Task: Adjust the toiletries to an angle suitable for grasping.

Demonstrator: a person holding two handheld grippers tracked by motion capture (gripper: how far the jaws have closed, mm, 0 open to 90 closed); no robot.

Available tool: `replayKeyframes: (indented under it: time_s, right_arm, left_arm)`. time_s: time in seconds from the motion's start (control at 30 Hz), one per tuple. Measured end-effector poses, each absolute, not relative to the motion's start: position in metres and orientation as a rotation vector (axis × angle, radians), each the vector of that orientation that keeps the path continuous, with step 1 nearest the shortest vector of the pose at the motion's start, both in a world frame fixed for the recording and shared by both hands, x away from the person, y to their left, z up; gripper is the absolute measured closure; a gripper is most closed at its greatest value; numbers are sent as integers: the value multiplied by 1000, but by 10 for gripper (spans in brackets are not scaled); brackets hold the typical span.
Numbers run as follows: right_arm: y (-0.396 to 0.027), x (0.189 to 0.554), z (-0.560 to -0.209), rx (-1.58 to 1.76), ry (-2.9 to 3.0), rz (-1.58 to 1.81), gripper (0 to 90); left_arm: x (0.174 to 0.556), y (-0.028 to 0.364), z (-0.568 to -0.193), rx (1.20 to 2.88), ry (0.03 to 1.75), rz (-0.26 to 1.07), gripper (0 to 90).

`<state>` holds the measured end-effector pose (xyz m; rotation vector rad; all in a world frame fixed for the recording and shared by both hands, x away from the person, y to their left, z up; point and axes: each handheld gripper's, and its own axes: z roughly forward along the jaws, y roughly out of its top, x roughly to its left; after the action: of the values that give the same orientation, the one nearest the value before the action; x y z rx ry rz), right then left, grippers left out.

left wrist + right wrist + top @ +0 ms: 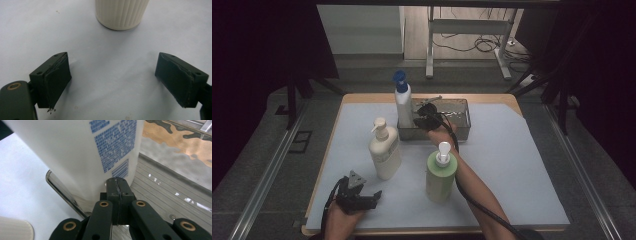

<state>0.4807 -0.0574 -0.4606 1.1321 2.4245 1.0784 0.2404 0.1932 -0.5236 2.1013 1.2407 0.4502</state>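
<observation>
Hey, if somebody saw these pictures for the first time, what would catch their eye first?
Probably the white bottle with the blue pump, standing in the left end of the metal tray at the back of the table, with the right gripper shut just beside it. Next come the cream pump bottle and the green pump bottle standing on the white sheet, and the left gripper open near the front edge.

Pump bottles: three – white, blue-capped bottle (402,102) at the right gripper (426,117); cream bottle (384,148) and green bottle (441,172) between the grippers.
Metal trays: one (459,107).
Grippers: two, including the left gripper (362,196).
</observation>
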Motion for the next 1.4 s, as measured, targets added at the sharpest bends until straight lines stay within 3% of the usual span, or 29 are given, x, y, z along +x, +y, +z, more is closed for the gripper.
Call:
replayKeyframes:
  time_s: [0.33, 0.67, 0.83, 0.97, 1.4]
  right_arm:
    - [-61, 480, -462, 1119, 2431, 1068, 855]
    - [-71, 474, -456, 1085, 2421, 1060, 680]
    - [-82, 468, -448, 1066, 2419, 1111, 529]
    - [-87, 463, -442, 1036, 2424, 1136, 478]
    - [-97, 450, -433, 988, 2442, 1153, 420]
  left_arm:
    - [240, 193, -524, 2101, 1240, 451, 123]
    - [240, 193, -524, 2102, 1240, 451, 123]
    - [240, 193, -524, 2101, 1240, 451, 123]
    - [240, 193, -524, 2102, 1240, 452, 123]
    - [240, 193, -524, 2102, 1240, 451, 123]
